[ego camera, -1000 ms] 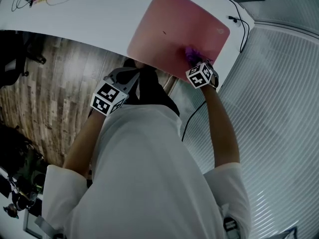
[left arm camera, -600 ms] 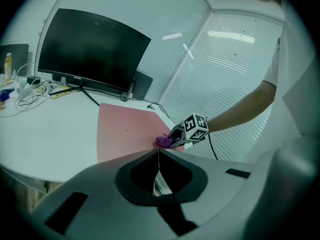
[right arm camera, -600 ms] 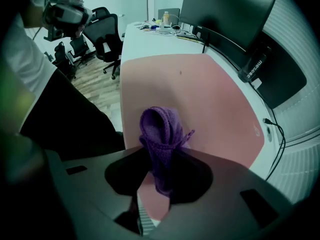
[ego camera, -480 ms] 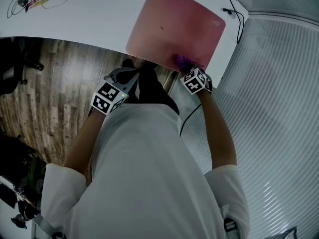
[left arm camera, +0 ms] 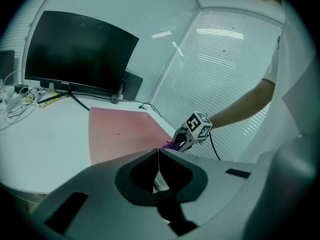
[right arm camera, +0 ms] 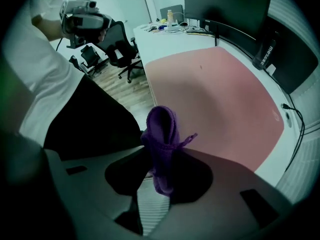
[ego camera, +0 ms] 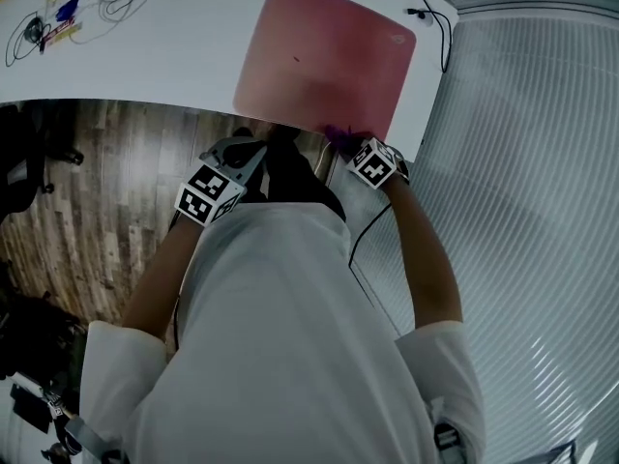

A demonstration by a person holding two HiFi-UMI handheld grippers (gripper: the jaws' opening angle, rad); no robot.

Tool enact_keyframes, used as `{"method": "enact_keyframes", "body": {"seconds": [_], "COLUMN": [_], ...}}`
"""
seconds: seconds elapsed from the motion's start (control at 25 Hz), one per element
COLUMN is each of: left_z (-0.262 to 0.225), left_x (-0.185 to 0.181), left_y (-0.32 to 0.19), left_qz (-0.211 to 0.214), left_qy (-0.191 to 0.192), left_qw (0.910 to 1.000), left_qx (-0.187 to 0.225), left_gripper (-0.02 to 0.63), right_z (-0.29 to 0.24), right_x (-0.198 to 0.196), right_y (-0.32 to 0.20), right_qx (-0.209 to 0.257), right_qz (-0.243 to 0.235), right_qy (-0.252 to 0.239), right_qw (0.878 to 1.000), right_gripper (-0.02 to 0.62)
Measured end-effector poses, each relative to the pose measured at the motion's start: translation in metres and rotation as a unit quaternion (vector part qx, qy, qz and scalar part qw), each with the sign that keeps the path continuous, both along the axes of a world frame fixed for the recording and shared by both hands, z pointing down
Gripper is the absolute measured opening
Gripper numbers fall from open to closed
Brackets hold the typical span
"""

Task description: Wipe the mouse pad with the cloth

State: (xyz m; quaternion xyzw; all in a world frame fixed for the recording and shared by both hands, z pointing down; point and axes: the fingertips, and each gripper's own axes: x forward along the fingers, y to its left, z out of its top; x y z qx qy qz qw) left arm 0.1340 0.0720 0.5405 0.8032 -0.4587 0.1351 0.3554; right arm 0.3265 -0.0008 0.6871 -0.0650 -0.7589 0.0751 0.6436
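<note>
**Wiping under way; cloth at near edge of pad, completion not verifiable**

The right tool (right arm camera: 160, 156) is clamping a bunched purple knitted cloth (right arm camera: 162, 134), which is standing up between its jaws. The cloth is sitting at the near right corner of the pink rectangular mouse pad (ego camera: 324, 61). I cannot tell whether it is pressing on the pad or riding just clear of that edge.

The left tool (left arm camera: 158, 159) is idling with its jaws together on nothing, held off the pad's near left edge and away from the white worktop (ego camera: 174, 56).

Progress, as judged: the cloth is working at the pad's near edge, so this looks like one end of a stroke. The surface is showing no visible difference between wiped and unwiped areas. A small dark speck (ego camera: 296, 61) is showing left of the pad's centre, suggesting that more passes are needed.

Markings: a small pale logo (ego camera: 395, 35) is showing at the pad's far right corner, too small to read. A dark upright cylinder (right arm camera: 266, 51) beyond the pad's far edge is carrying white lettering, not reliably legible.
</note>
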Motion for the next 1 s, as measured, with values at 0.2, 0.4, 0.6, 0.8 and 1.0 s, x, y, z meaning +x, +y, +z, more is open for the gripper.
{"method": "enact_keyframes", "body": {"seconds": [0.2, 0.4, 0.6, 0.8, 1.0], "left_z": [-0.004, -0.005, -0.008, -0.006, -0.004], "left_x": [0.012, 0.028, 0.037, 0.042, 0.043], "left_y": [-0.011, -0.035, -0.058, -0.077, -0.088], "left_qz": [0.012, 0.012, -0.001, -0.026, -0.046], "left_qy": [0.001, 0.003, 0.001, -0.002, -0.005], "left_qw": [0.9999, 0.9999, 1.0, 0.9996, 0.9986], "left_qx": [0.002, -0.001, -0.005, -0.015, -0.027], "left_gripper": [0.018, 0.018, 0.018, 0.018, 0.018], "right_z": [-0.011, -0.001, 0.009, 0.018, 0.017], "right_x": [0.021, 0.044, 0.052, 0.052, 0.05], "right_y": [0.005, -0.019, -0.046, -0.074, -0.1], "right_qx": [-0.046, -0.059, -0.068, -0.078, -0.084], "right_qz": [-0.016, -0.032, -0.034, -0.065, -0.1], "right_qy": [0.011, 0.025, 0.023, 0.019, 0.022], "right_qw": [0.999, 0.997, 0.997, 0.995, 0.991], "right_gripper": [0.124, 0.124, 0.124, 0.124, 0.124]}}
